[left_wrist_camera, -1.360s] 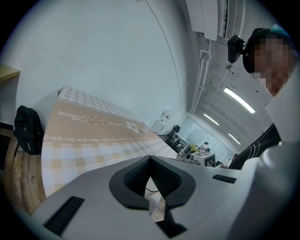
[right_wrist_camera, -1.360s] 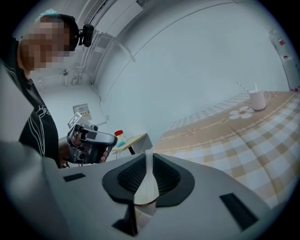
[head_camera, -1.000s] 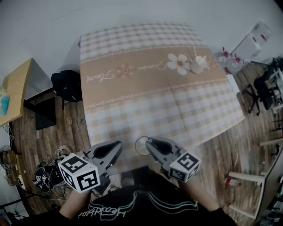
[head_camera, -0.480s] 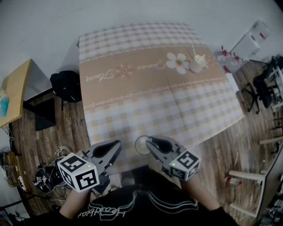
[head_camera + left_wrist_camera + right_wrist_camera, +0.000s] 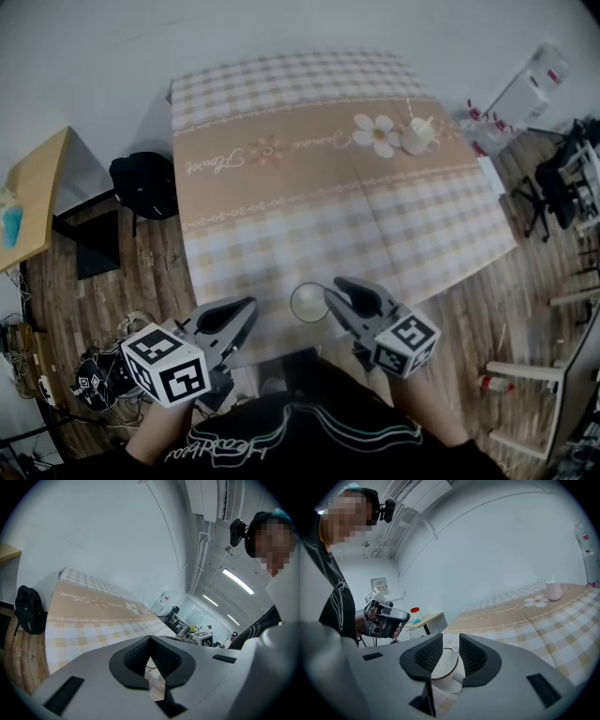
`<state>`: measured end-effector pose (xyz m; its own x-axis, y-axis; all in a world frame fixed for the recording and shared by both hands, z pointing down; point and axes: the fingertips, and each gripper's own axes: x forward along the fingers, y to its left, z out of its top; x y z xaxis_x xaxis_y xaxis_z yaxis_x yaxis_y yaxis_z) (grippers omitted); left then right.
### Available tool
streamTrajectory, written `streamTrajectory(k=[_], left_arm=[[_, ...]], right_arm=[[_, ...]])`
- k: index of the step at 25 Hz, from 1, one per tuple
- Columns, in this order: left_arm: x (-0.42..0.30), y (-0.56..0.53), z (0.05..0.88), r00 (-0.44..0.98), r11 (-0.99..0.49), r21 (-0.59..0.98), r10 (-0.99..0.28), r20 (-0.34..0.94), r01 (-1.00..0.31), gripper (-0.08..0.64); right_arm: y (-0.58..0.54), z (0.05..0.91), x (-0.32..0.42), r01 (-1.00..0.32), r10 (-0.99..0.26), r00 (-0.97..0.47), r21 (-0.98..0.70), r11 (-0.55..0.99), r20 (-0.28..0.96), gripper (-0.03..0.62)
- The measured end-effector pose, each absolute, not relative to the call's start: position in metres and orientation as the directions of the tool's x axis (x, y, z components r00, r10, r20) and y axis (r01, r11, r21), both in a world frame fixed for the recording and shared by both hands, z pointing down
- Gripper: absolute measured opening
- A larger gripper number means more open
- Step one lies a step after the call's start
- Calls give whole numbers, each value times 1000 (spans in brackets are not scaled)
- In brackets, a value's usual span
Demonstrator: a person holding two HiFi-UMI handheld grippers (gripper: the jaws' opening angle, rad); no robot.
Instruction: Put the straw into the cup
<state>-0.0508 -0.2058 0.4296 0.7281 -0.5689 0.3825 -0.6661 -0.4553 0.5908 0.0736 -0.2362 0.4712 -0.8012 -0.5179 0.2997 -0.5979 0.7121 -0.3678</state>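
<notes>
While the right gripper (image 5: 336, 292) has the cup (image 5: 307, 302) at the near edge of the bench (image 5: 309, 206), no straw shows in it, so I'd call the task barely started. Right fingers sit close on a white upright bit at the cup's side, probably its handle; reads as a pinch. Can't tell if the cup is lifted or resting on the checked cloth.

Left gripper (image 5: 246, 314): fingers pressed together at the tips, nothing between them. It hangs off the near edge, just left of the cup.

The only straw (image 5: 540, 576) I can find stands in a white mug (image 5: 418, 139) at the far right of the bench, well apart from the cup. Left to do, as I read it: fetch that straw and drop it into the cup.

Room: the cloth between cup and mug is bare, so a free run across. Watch points: cup is right at the near edge, mug is close to the far right edge, and a backpack (image 5: 142, 183) sits on the floor beside the bench's left side.
</notes>
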Motion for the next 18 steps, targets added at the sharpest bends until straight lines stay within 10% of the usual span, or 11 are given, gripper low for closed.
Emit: streamTrajectory(k=[18], left_arm=[[-49,-156,390,772,-534,585,-567,287,-610,-3]], right_arm=[[-186,407,84,-642,-601,-766,-326,694,230,98]])
